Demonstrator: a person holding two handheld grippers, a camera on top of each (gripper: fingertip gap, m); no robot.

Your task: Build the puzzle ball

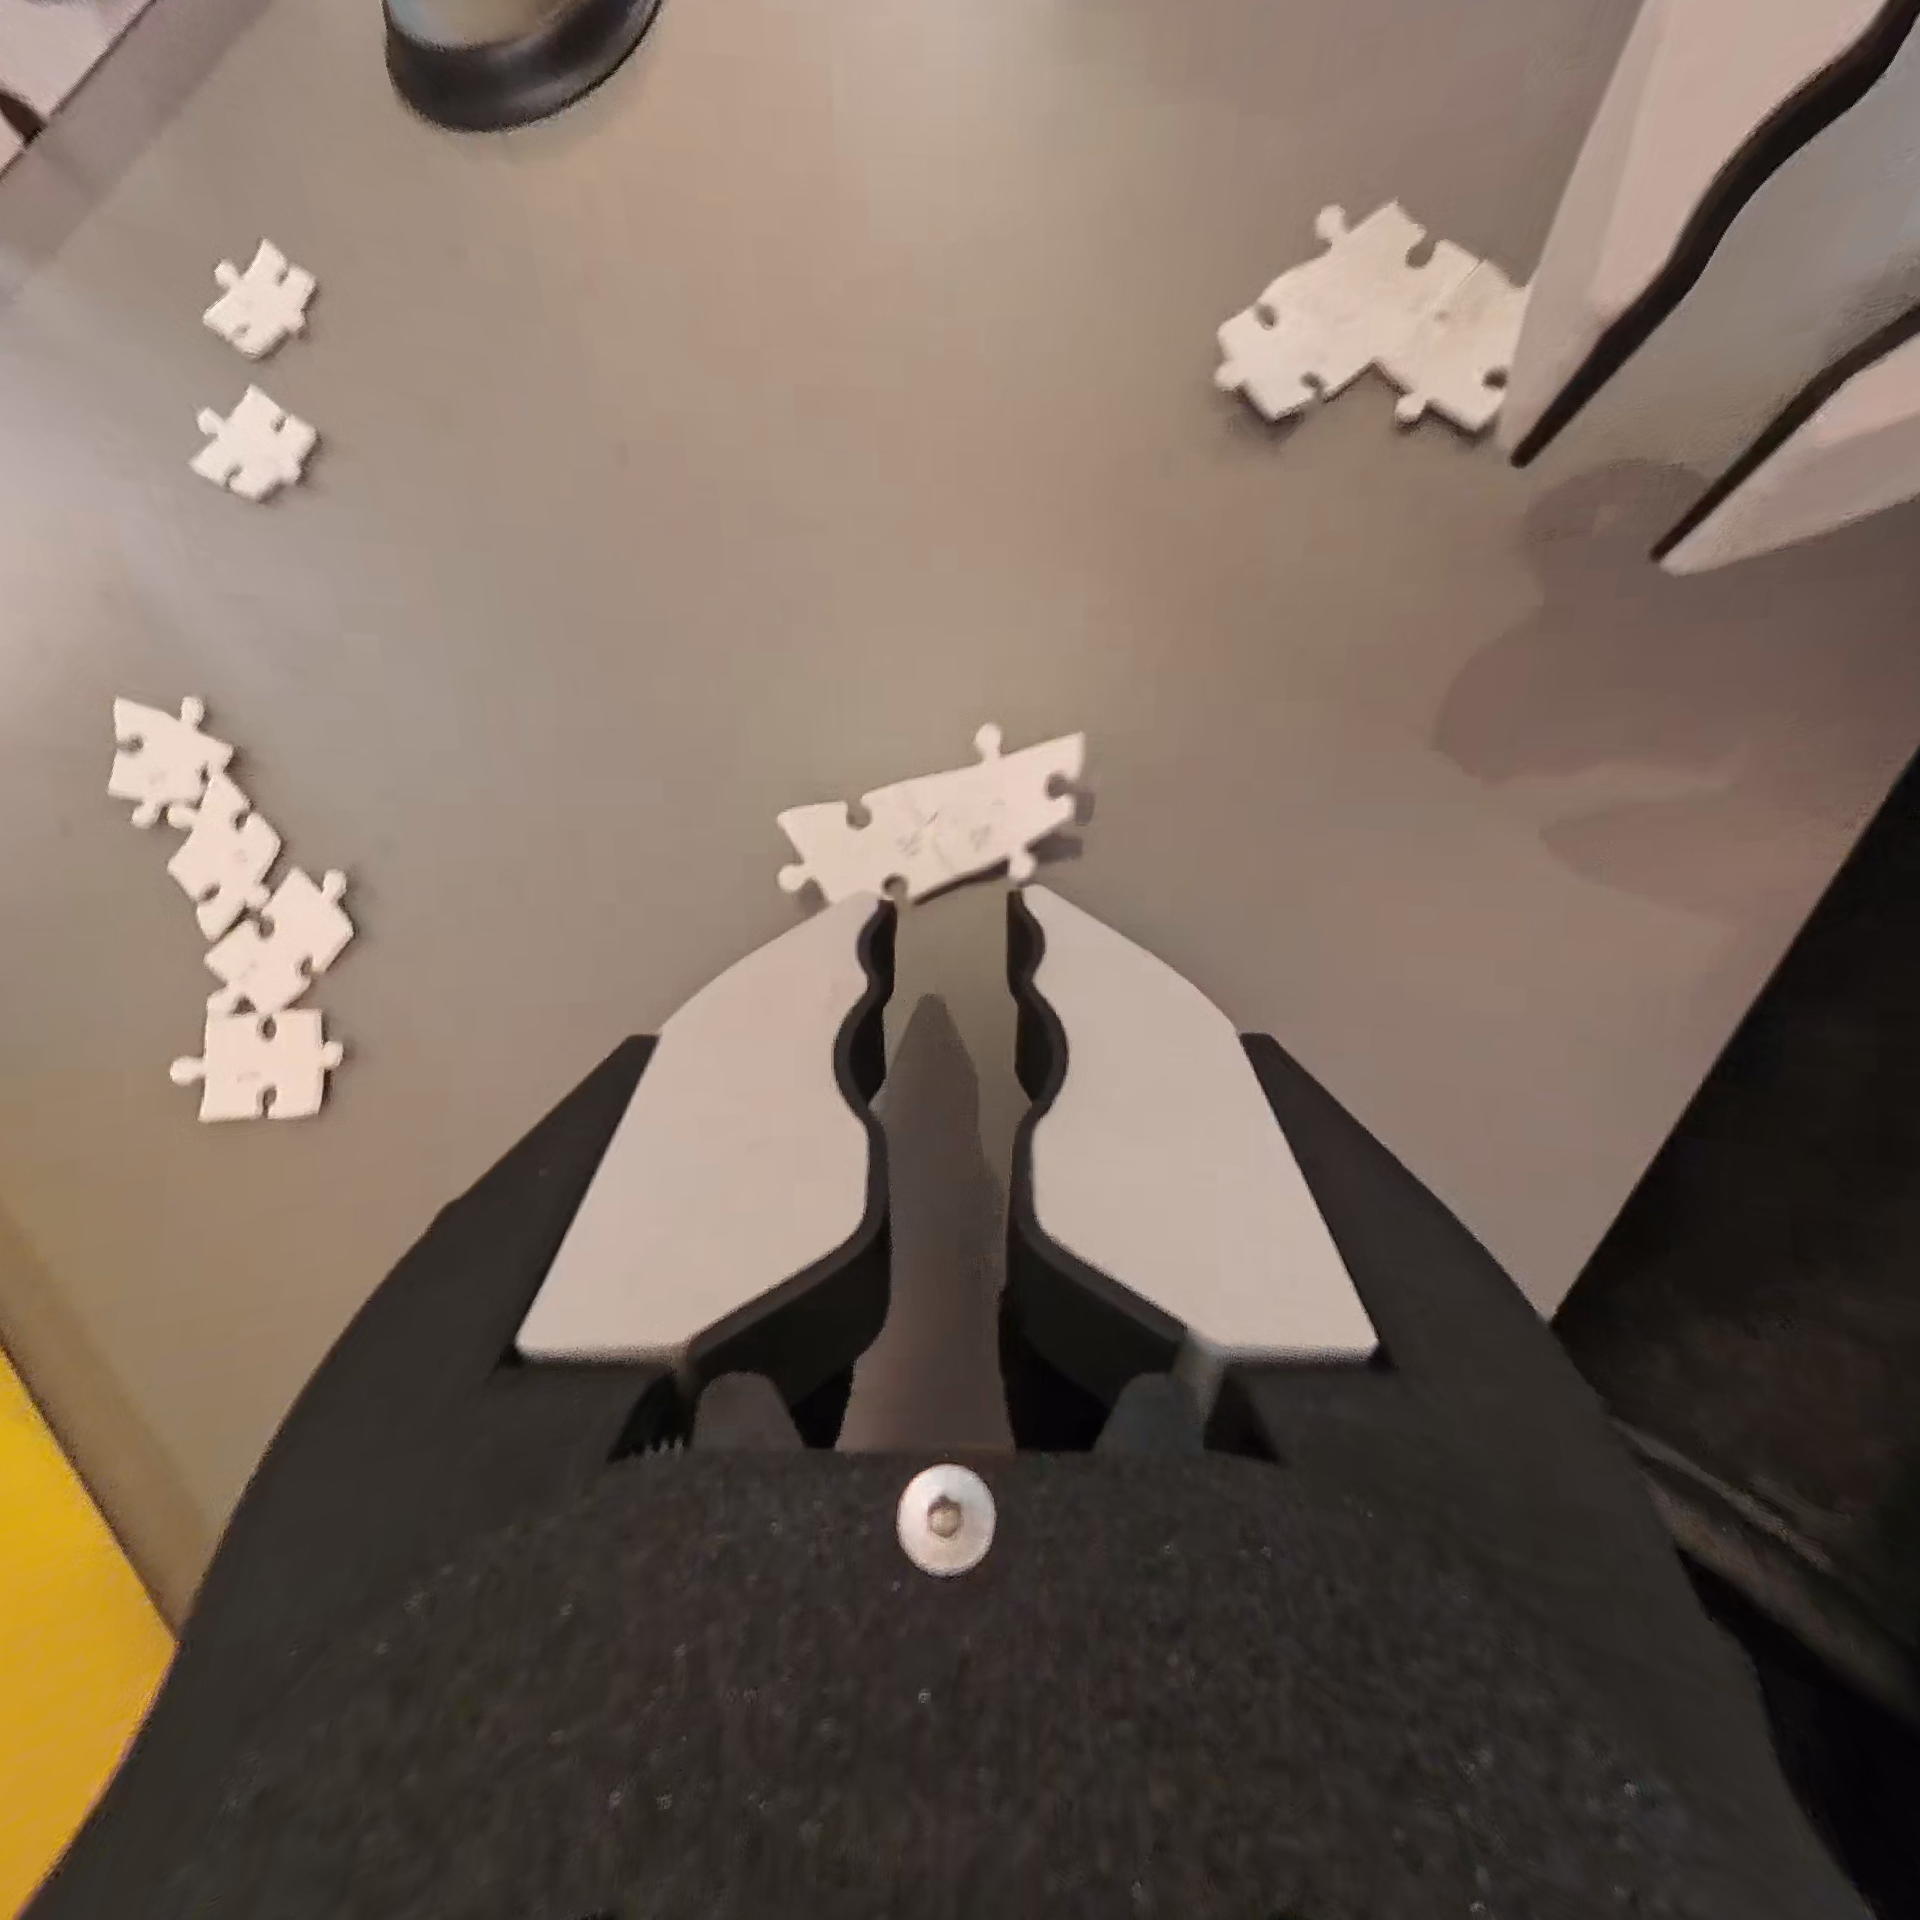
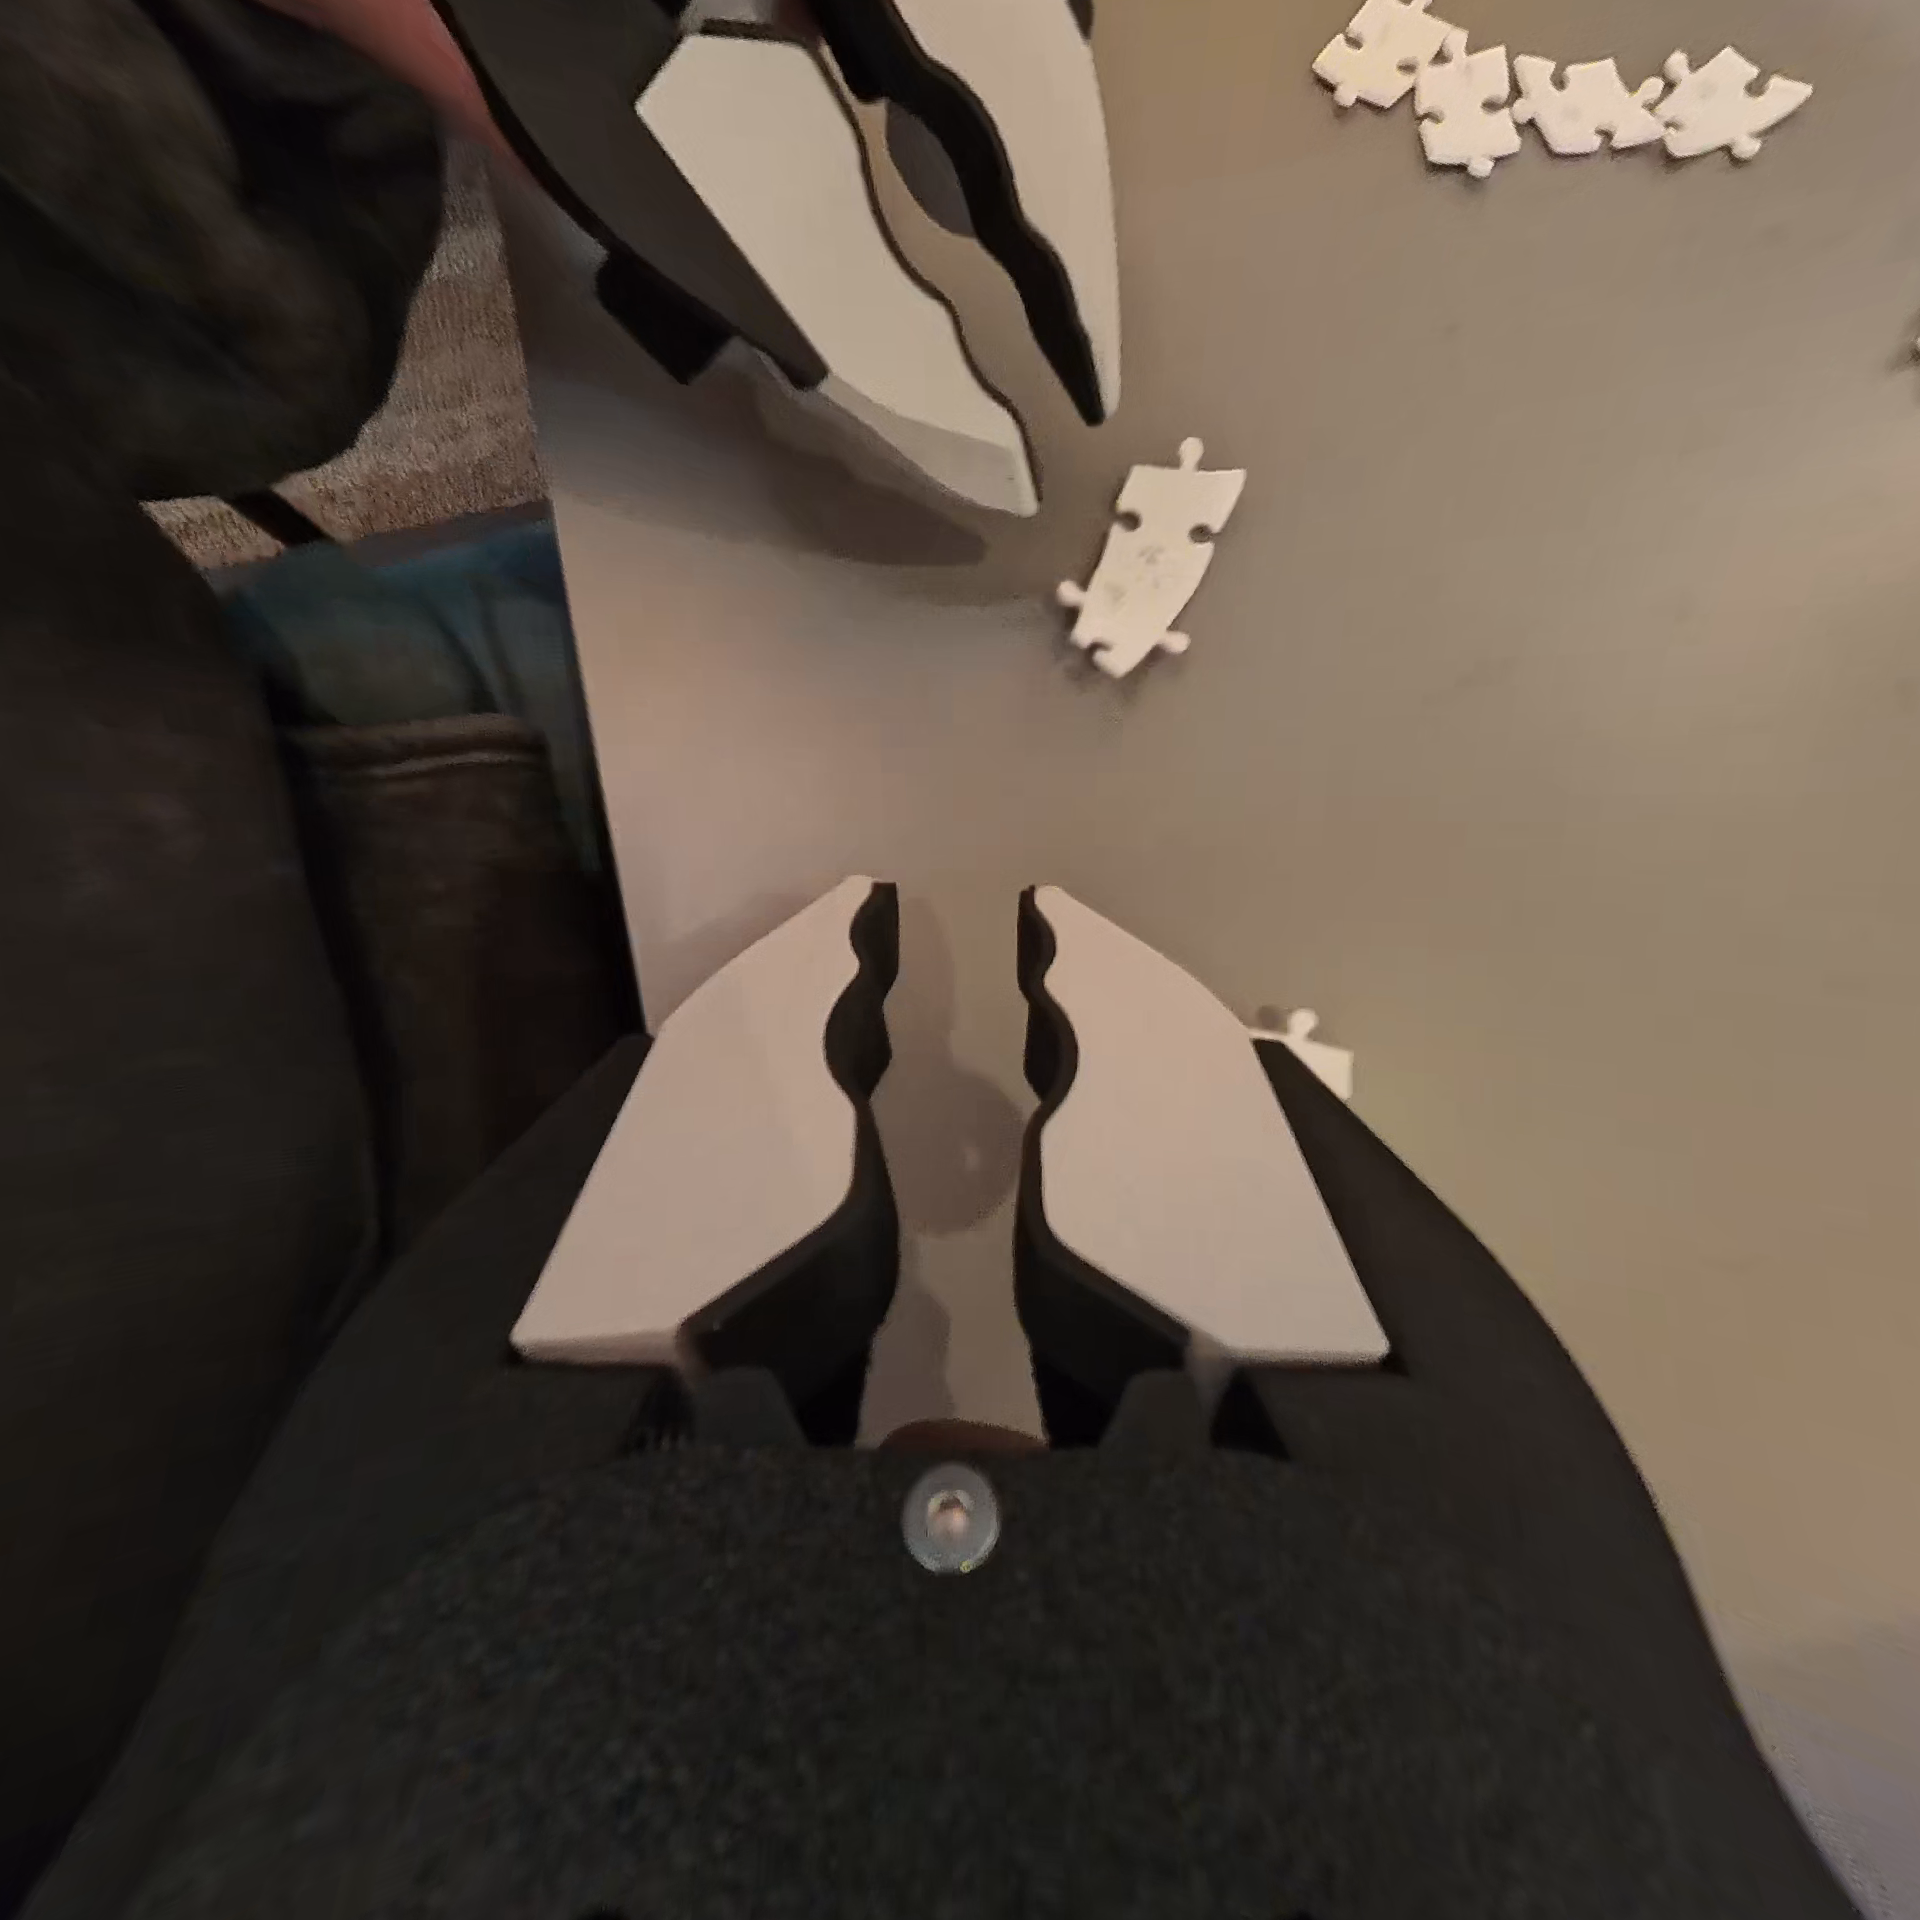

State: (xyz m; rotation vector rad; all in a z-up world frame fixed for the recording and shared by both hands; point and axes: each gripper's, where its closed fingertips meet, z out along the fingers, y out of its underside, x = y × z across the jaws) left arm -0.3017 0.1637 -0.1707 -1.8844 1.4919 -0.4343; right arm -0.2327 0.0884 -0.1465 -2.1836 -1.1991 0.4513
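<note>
Grey table [image 1: 727, 520]: left tongs [image 1: 951, 904] and right tongs [image 2: 958, 891] narrowly parted, empty, near joined strip [image 1: 935, 821].

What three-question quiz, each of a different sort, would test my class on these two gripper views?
1. True or false: the left gripper holds a puzzle piece.
2. The four-piece chain lies where in the left wrist view? A) left B) right C) centre
3. Fill in: the table is ____ in colour.

Key: 1 false, its jaws are open just short of the joined strip; 2 A; 3 grey.
</note>
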